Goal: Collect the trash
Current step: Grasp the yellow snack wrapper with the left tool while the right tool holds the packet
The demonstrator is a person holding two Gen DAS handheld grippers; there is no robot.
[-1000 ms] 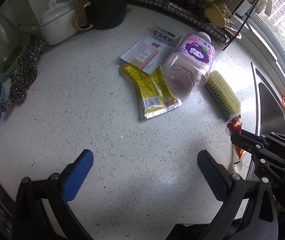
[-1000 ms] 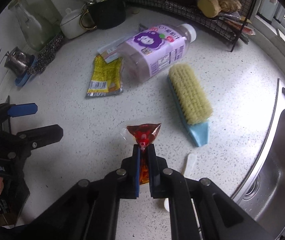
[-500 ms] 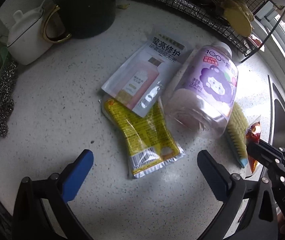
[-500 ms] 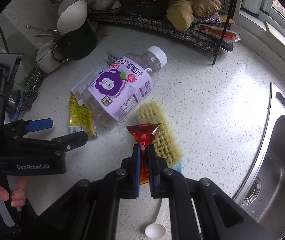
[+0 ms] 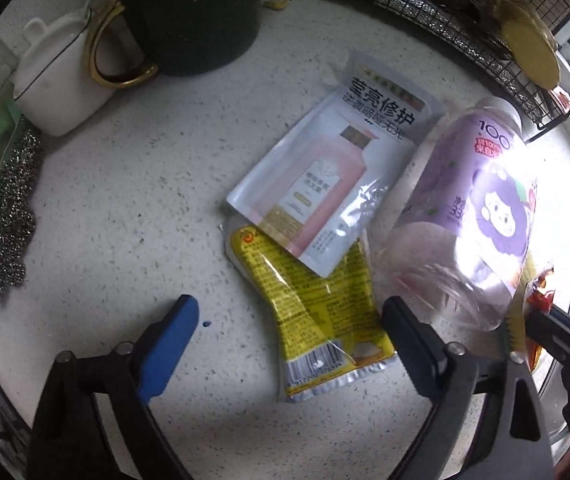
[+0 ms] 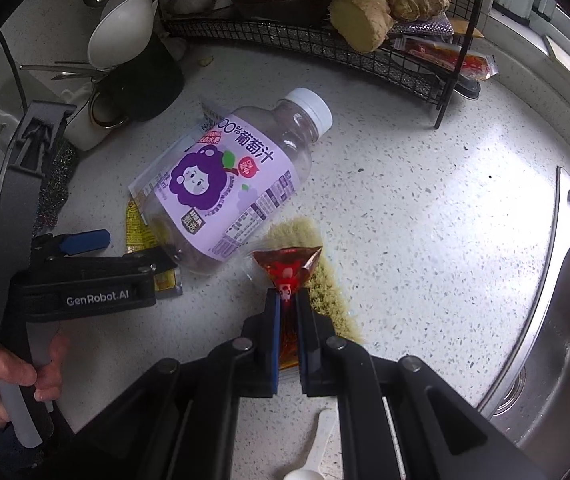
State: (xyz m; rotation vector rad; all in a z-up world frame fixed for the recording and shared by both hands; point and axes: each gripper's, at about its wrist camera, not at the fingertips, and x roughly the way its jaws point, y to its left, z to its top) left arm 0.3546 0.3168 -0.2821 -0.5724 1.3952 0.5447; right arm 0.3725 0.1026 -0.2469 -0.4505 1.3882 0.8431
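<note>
Looking down from the left wrist, the left tool (image 5: 289, 340) is pointing straight down at the speckled white worktop (image 5: 125, 208), its jaws still wide apart but closing, with the lower end of the yellow snack wrapper (image 5: 317, 312) lying between them and no pad touching it yet. A white and pink refill pouch (image 5: 333, 184) is overlapping the wrapper's upper end. The purple-labelled juice bottle (image 5: 469, 216) is lying on its side just to the right, touching both. A black mug (image 5: 197, 16) and a white lidded pot (image 5: 57, 76) are standing at the back.

From the right wrist, the right tool (image 6: 287, 308) is clamped together on a red sauce packet (image 6: 287, 266), which is sticking up from between the jaws above a scrubbing brush (image 6: 321, 280). The juice bottle (image 6: 229, 184) is lying near the middle of the worktop, cap toward the wire rack (image 6: 325, 40). A hand (image 6: 1, 376) is gripping the left tool's handle (image 6: 85, 256) at the left edge. The steel sink (image 6: 557, 320) is sitting to the right.
</note>
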